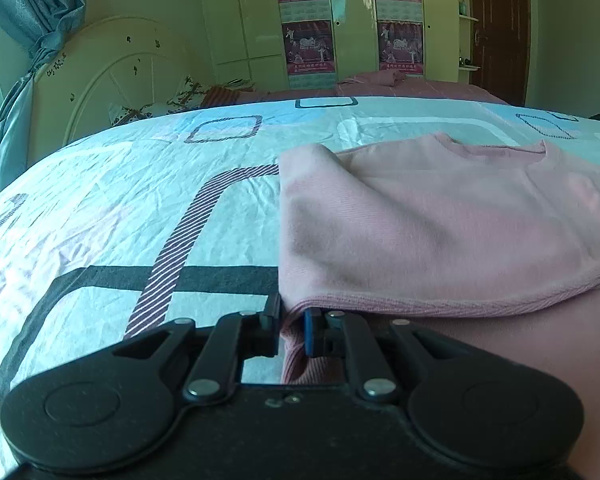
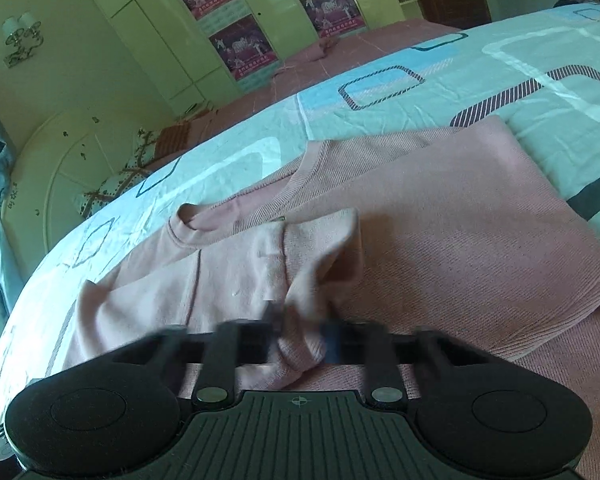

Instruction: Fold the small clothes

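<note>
Knitwear in pale pink, a small sweater [image 1: 440, 216], is seen spread on a bed covered by a light blue sheet [image 1: 140, 200] printed with dark and striped rounded squares. The garment's left side has been turned over onto its body, and its ribbed neckline [image 2: 236, 228] is pointed toward the far edge of the bed. The left tongs [image 1: 292, 328] are closed narrowly on a bunched edge of the sweater near the hem, the fabric being pinched between a black pad and a blue pad [image 1: 312, 332]. In the right wrist view, the right tongs [image 2: 302, 340] are shown clamped on a gathered fold of the same sweater, with a strip of cloth raised above the fingers; the fingers themselves are blurred. A white rounded headboard [image 1: 112, 76] is visible at the left of the bed, with a tied grey-blue curtain [image 1: 32, 12] beside it. Wardrobe doors bearing red posters [image 1: 308, 44] are seen along the back wall, and a dark door [image 1: 500, 28] is seen at the right.
</note>
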A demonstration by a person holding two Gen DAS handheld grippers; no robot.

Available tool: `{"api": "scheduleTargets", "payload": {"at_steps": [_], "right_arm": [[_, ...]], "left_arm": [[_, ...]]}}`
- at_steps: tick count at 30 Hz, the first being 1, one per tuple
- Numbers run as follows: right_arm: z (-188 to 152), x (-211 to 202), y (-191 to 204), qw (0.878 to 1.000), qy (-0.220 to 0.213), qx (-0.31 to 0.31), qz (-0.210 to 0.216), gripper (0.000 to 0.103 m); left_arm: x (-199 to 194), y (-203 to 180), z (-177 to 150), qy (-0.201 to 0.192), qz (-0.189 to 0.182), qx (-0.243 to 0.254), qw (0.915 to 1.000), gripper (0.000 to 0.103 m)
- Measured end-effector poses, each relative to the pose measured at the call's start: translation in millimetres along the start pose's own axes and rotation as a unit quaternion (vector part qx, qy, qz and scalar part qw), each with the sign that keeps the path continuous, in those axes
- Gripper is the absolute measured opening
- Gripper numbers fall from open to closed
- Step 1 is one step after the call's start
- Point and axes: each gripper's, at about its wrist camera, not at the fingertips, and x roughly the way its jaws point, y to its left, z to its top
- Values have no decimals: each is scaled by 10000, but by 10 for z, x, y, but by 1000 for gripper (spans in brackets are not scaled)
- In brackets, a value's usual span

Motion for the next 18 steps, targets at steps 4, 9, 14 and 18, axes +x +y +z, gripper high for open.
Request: {"api": "scheduleTargets", "payload": {"at_steps": [4,9,14,18], "right_arm": [[16,-175,-32,9989,-282,-233,-307,8],[67,-160,-217,9994,-36,-66,-328,3],[138,-229,-242,9989,-394,-11,-242,64],[231,-90,-215,9987,-405,-132,-275,64]], "left_arm": [[2,6,-3,-4,-19,11,10000,10],[-19,59,16,113,-161,-116,9997,22],[-185,185,30,260,-526,-274,9979,29],[-357,289,102,56,-537,-557,9970,42]]}}
